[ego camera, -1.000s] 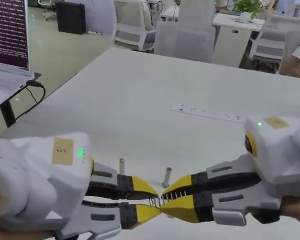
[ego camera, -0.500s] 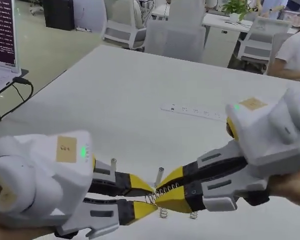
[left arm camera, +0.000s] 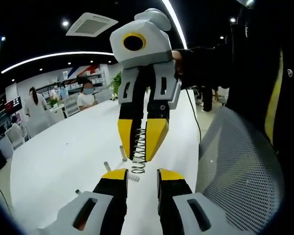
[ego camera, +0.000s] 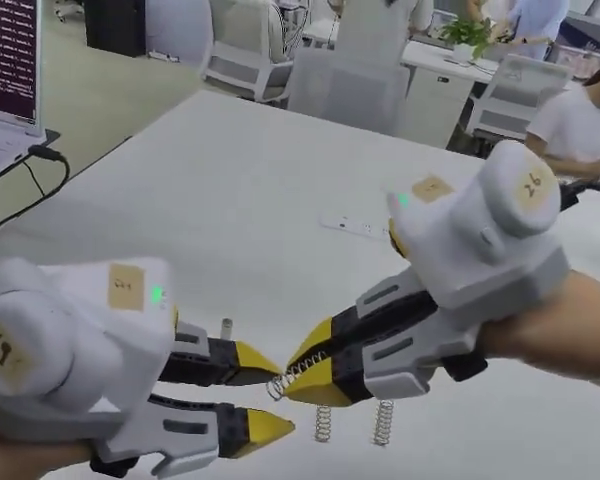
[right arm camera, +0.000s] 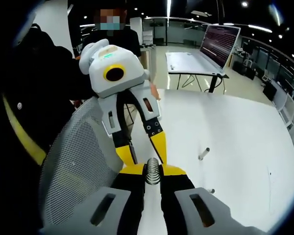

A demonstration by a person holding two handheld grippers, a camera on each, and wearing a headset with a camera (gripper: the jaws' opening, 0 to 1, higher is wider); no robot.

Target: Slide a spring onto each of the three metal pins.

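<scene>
My right gripper (ego camera: pixel 295 380) is shut on a thin metal spring (ego camera: pixel 298 370) and holds it slanted above the white table (ego camera: pixel 280 180). In the right gripper view the spring (right arm camera: pixel 152 175) sticks out between the closed yellow tips of that gripper (right arm camera: pixel 152 169). Facing it tip to tip, my left gripper (ego camera: pixel 285 398) is open and holds nothing. A bare metal pin (ego camera: pixel 226 328) stands just behind the left jaws. Two springs (ego camera: pixel 323 422) (ego camera: pixel 383 421) stand upright on the table below the right gripper; I cannot tell whether pins are inside them. The left gripper view shows pins (left arm camera: pixel 122 152) (left arm camera: pixel 107 166) under the held spring (left arm camera: pixel 138 146).
A white power strip (ego camera: pixel 352 226) lies farther back on the table. A laptop (ego camera: pixel 8 70) sits on a side desk at left, with a cable (ego camera: pixel 40 180) hanging. Office chairs (ego camera: pixel 242 45) and seated people (ego camera: pixel 580 120) are beyond the far edge.
The left jaws have opened wider and come away from the spring. The right gripper has lifted and tilted up with the spring. The head camera has shifted; two standing springs now show.
</scene>
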